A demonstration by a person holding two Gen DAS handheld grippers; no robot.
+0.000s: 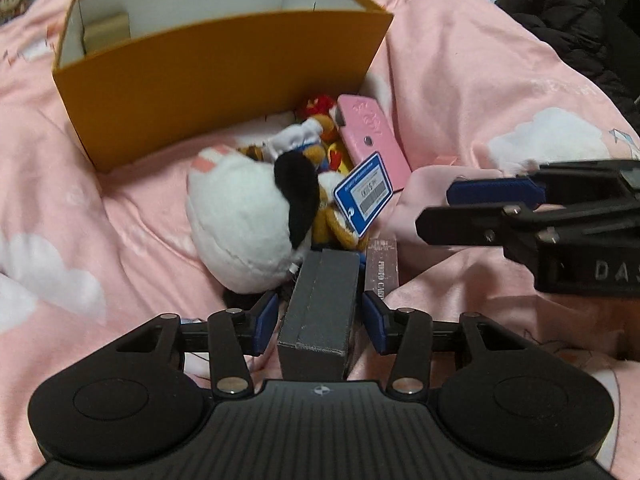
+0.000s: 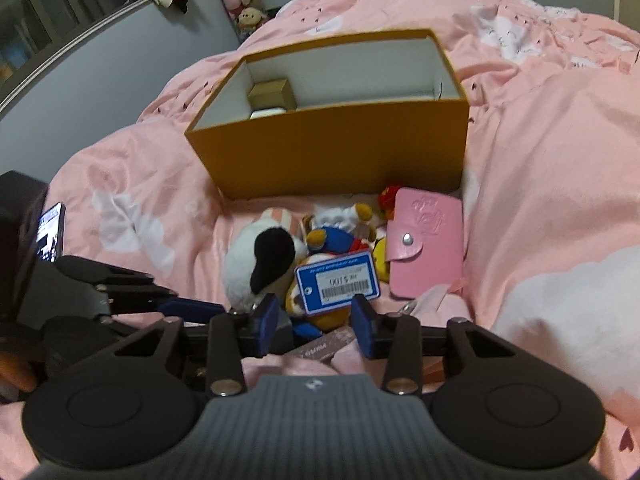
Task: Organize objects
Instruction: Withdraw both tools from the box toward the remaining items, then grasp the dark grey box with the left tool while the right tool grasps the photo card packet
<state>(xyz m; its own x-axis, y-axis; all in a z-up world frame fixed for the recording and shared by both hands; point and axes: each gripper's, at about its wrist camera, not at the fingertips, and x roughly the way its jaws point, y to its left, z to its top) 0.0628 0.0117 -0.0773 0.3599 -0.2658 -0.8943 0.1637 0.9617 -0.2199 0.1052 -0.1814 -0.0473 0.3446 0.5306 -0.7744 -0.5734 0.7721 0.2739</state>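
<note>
My left gripper [image 1: 320, 322] points down at a dark grey box [image 1: 320, 300] that stands between its blue pads, with thin gaps on both sides, so it is open. Just beyond lie a white plush with a black ear [image 1: 240, 216], a blue price tag [image 1: 364, 196], a brown photo-card box [image 1: 382, 264] and a pink snap wallet [image 1: 372, 136]. My right gripper [image 2: 314, 326] hovers open over the tag [image 2: 338, 282] and the card box [image 2: 320, 346], gripping nothing. An open orange box [image 2: 340, 148] stands behind the pile with a small tan box [image 2: 272, 94] inside.
Everything rests on a rumpled pink bedcover [image 2: 540, 160] with white cloud shapes. Small colourful plush toys [image 2: 340, 220] lie against the orange box's front wall. A lit phone [image 2: 50, 236] is at the left. A dark jacket [image 1: 560, 12] lies at the far right.
</note>
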